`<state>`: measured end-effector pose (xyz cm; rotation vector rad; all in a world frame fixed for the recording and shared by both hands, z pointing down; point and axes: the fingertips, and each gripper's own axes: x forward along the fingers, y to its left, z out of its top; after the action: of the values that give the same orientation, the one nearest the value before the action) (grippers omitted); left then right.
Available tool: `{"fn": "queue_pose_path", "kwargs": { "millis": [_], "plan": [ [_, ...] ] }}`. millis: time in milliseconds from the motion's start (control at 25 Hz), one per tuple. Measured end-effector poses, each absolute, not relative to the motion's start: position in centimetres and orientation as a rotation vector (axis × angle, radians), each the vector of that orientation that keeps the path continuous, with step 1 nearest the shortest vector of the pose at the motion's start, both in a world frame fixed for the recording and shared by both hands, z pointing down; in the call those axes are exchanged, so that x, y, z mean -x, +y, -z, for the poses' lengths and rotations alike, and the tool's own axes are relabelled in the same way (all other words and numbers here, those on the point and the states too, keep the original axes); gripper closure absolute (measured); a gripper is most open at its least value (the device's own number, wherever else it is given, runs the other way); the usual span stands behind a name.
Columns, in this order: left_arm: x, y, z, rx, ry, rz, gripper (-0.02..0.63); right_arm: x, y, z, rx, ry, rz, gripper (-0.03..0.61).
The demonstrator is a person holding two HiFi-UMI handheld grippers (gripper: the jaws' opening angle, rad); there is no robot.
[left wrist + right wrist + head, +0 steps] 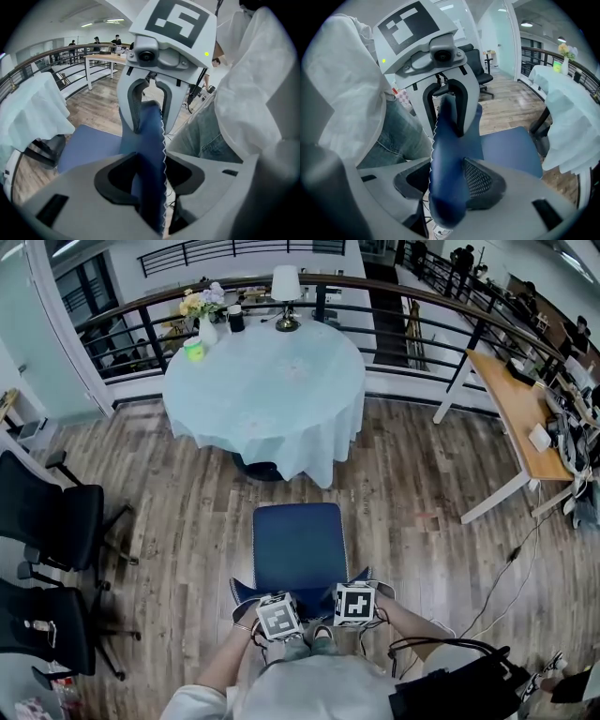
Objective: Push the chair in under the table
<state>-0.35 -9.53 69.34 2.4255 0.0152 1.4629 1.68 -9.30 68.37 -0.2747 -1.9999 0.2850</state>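
A blue chair (300,545) stands on the wood floor, its seat facing the round table (267,381) with a pale blue cloth; a gap of floor lies between them. I stand behind the chair's backrest (246,596). My left gripper (275,604) and right gripper (355,594) sit side by side on its top edge. In the left gripper view, the left gripper (150,173) has the blue backrest (147,136) pinched between its pads. In the right gripper view, the right gripper (447,180) clamps the backrest (450,154) the same way.
Two black office chairs (56,521) (47,624) stand at the left. A wooden desk (516,418) with clutter runs along the right, and a cable (506,568) lies on the floor. A railing (412,296) is behind the table, which carries a lamp (286,292) and flowers (202,306).
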Motion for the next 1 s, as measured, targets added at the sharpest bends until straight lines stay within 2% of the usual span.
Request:
{"fn": "queue_pose_path", "kwargs": {
  "millis": [1000],
  "plan": [
    [-1.1,-12.6,-68.9,-2.429,0.046,-1.417,0.424,-3.0,-12.3,-68.8,0.338,-1.98,-0.288,0.373]
  ]
}}
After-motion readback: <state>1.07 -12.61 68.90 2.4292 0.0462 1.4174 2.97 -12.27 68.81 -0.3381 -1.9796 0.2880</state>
